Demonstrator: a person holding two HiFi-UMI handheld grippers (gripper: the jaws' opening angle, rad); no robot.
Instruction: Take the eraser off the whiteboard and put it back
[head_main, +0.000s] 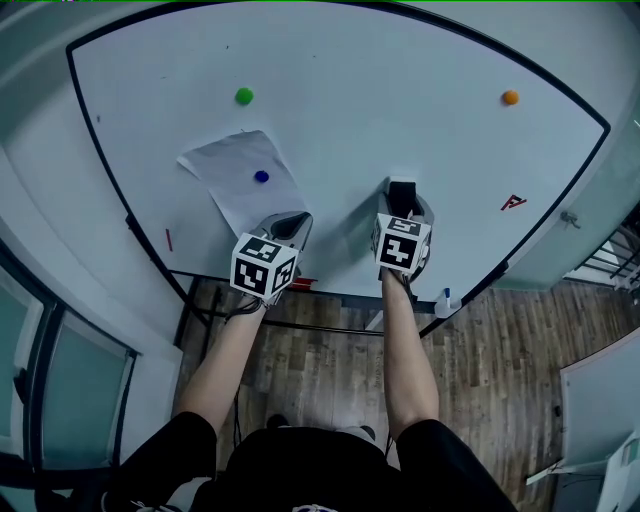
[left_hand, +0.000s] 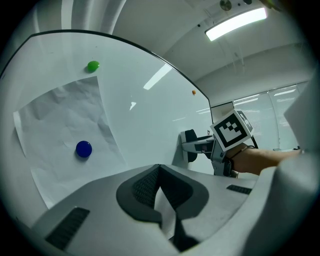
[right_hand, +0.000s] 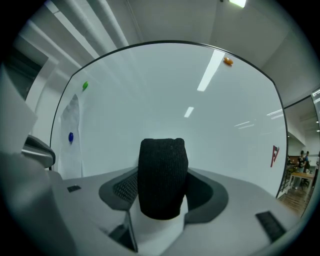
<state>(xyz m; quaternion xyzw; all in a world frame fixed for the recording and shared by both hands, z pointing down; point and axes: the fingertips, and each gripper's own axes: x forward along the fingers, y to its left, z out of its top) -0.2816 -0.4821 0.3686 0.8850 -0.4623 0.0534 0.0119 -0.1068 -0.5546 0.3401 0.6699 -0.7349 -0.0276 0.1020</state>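
Black eraser (right_hand: 162, 167) clamped in right gripper (right_hand: 162, 191), close to whiteboard (right_hand: 200, 95), left gripper (left_hand: 159, 175) jaws together, empty

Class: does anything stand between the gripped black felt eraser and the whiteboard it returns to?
Nothing visible does: the black felt eraser, clamped in the right gripper, faces bare whiteboard; the creased paper sheet hangs well left.

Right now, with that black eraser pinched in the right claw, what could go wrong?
1. Much of the eraser sticks out past the right claw, so it might twist or slip when pushed onto the whiteboard.
2. The left claw, shut and empty, sits close to the paper under the blue magnet. A nudge could shift or crease the sheet.
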